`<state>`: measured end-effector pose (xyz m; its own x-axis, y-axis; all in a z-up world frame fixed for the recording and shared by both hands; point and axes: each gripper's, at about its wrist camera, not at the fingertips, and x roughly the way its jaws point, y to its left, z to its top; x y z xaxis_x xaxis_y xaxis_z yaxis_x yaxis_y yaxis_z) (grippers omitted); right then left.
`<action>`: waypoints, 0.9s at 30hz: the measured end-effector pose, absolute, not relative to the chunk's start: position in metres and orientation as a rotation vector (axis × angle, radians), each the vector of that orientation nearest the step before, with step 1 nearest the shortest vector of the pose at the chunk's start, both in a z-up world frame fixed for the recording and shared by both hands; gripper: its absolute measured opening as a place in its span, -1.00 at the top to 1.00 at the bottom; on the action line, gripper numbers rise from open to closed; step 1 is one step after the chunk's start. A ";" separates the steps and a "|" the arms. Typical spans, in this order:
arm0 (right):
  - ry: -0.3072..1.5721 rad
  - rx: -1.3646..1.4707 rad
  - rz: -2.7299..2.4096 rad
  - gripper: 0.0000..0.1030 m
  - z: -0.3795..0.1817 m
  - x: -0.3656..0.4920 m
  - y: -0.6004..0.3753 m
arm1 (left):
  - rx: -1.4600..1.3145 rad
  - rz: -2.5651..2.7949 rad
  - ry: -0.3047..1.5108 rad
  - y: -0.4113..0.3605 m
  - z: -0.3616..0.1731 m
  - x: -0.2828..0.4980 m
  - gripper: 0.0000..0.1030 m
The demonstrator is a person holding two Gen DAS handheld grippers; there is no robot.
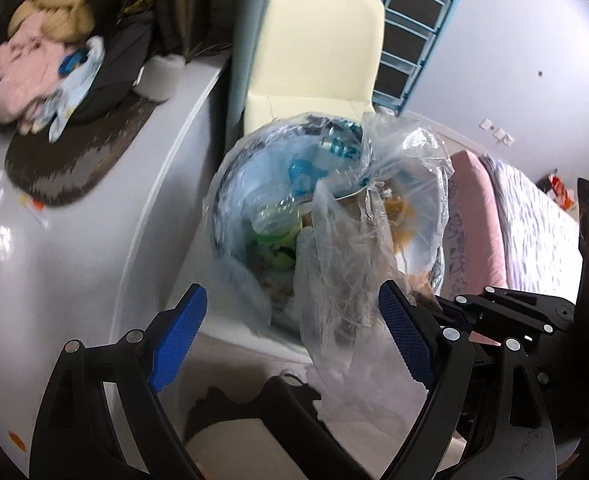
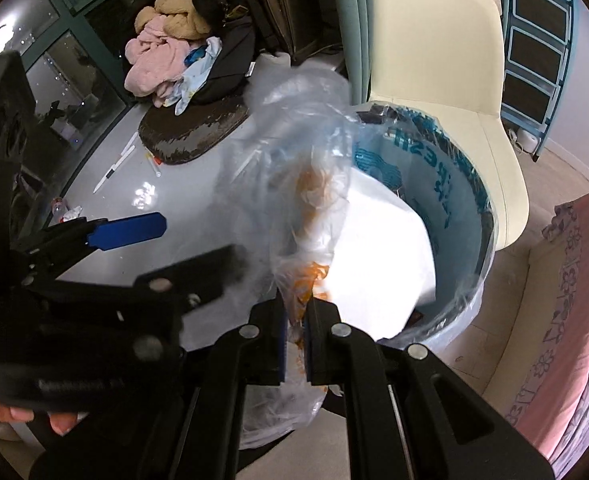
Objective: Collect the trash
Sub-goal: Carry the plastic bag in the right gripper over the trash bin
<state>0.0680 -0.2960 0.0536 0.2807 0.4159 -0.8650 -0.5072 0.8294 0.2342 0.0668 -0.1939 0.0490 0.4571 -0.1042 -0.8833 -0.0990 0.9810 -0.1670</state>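
A crumpled clear plastic bag (image 2: 310, 208) smeared with orange is clamped between the fingers of my right gripper (image 2: 294, 312), which is shut on it. The bag hangs over the edge of a round trash bin (image 2: 466, 184) lined with a blue-printed liner and holding a white item (image 2: 378, 252). In the left wrist view the same clear bag (image 1: 346, 280) dangles between the wide-apart blue pads of my open left gripper (image 1: 292, 292), close to the right pad (image 1: 404, 336); no squeeze shows. The bin (image 1: 254, 184) holds bottles and wrappers. My right gripper's black linkage (image 1: 510, 308) sits just right.
A cream chair (image 1: 318, 52) stands behind the bin. Clothes (image 1: 34, 68) lie piled on a dark mat (image 1: 74, 160) on the white platform, with pens (image 2: 114, 168) and a small bottle (image 2: 58, 206) nearby. A pink-edged bed (image 1: 486, 220) lies right, with blue shelving (image 1: 410, 36) at the back.
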 end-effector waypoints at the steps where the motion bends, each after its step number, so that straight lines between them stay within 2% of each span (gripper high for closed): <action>1: 1.130 -0.088 0.615 0.84 0.053 0.071 -0.296 | -0.192 -0.006 1.102 -0.194 0.049 0.072 -0.65; 17: 1.258 0.041 0.355 0.84 0.023 0.146 -0.286 | -0.129 -0.205 1.281 -0.166 -0.001 0.178 -0.65; 27: 1.335 0.149 0.233 0.84 -0.007 0.162 -0.280 | 0.013 -0.323 1.342 -0.170 -0.029 0.212 -0.69</action>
